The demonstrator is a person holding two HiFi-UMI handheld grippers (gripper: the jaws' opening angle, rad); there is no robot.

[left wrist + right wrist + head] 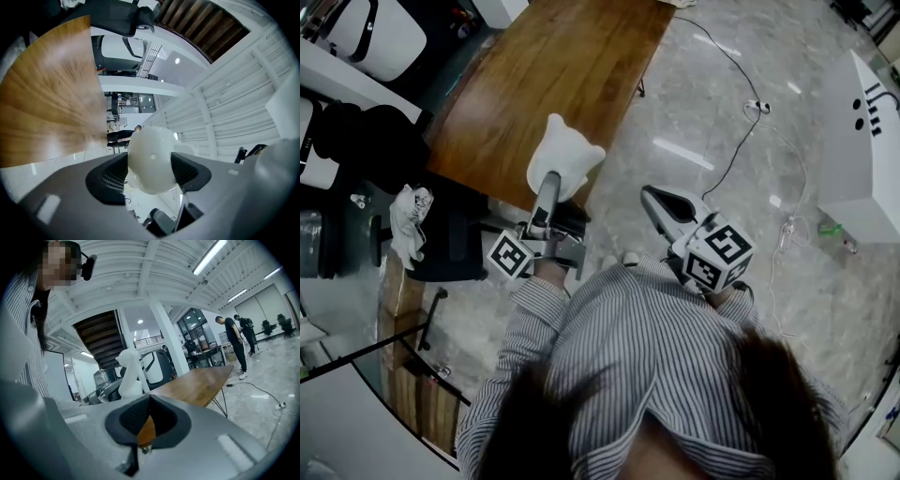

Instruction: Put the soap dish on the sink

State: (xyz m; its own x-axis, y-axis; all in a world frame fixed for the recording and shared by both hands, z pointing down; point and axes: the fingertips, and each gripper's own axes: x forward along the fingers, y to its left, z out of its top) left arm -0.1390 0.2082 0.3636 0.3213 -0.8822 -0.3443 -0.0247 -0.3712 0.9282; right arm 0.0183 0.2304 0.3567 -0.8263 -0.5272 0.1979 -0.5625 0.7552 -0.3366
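The soap dish (565, 155) is white with two ear-like bumps. My left gripper (551, 185) is shut on it and holds it in the air over the near corner of the wooden table (553, 75). In the left gripper view the dish (150, 157) is a rounded white lump pinched between both dark pads (108, 177), and the left gripper (149, 169) points up toward the ceiling. My right gripper (651, 194) hangs over the floor beside the table, jaws together and empty. From the right gripper (149, 420), the dish (129, 373) shows at the left.
A black chair (441, 239) with a crumpled cloth (409, 220) stands left of the table. A black cable (741, 122) runs across the marble floor. A white counter (862, 141) is at the right. Two people (232, 341) stand far off.
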